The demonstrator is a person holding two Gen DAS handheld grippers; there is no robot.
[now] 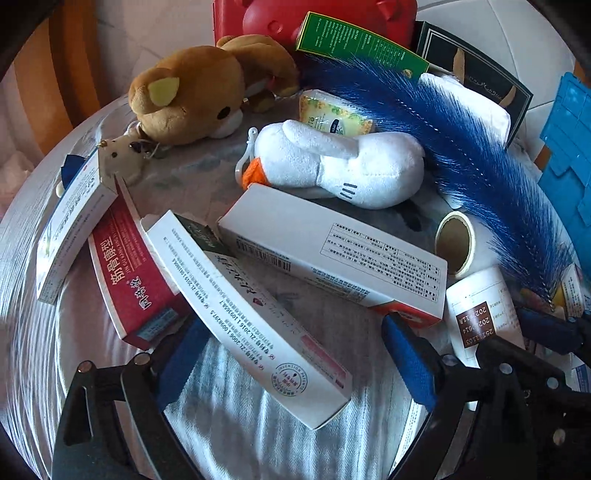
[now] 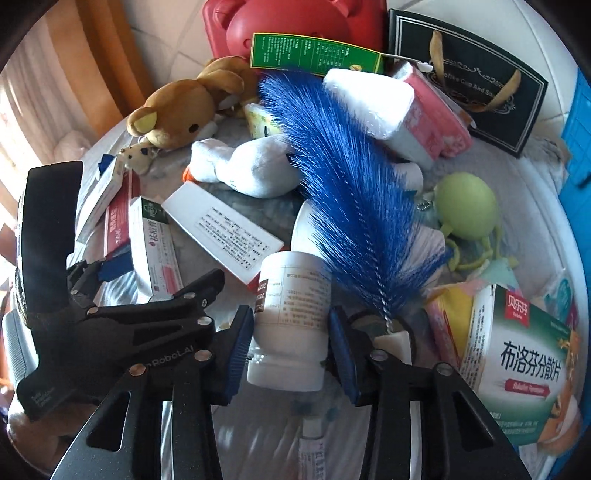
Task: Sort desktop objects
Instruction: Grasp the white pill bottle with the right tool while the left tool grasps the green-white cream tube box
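My left gripper [image 1: 291,350] is open, its blue pads either side of a long white toothpaste box [image 1: 251,314] that lies flat between them. My right gripper [image 2: 290,350] is open around a white medicine bottle [image 2: 290,321] lying on its side; the pads look close to its sides, and contact is unclear. The bottle also shows in the left wrist view [image 1: 480,314]. A second white box [image 1: 332,254] lies across the first. A red box [image 1: 129,277] and a white box [image 1: 70,229] lie to the left.
A blue feather brush [image 2: 351,192], a brown plush bear [image 1: 192,92], a white plush duck [image 1: 340,166], a tape roll [image 1: 456,243], a green toy [image 2: 465,210], a green-and-white medicine box [image 2: 524,365], pink tissue packs [image 2: 432,118], a green box [image 2: 314,55], a dark gift bag [image 2: 465,81] and a red container [image 2: 295,29] crowd the table.
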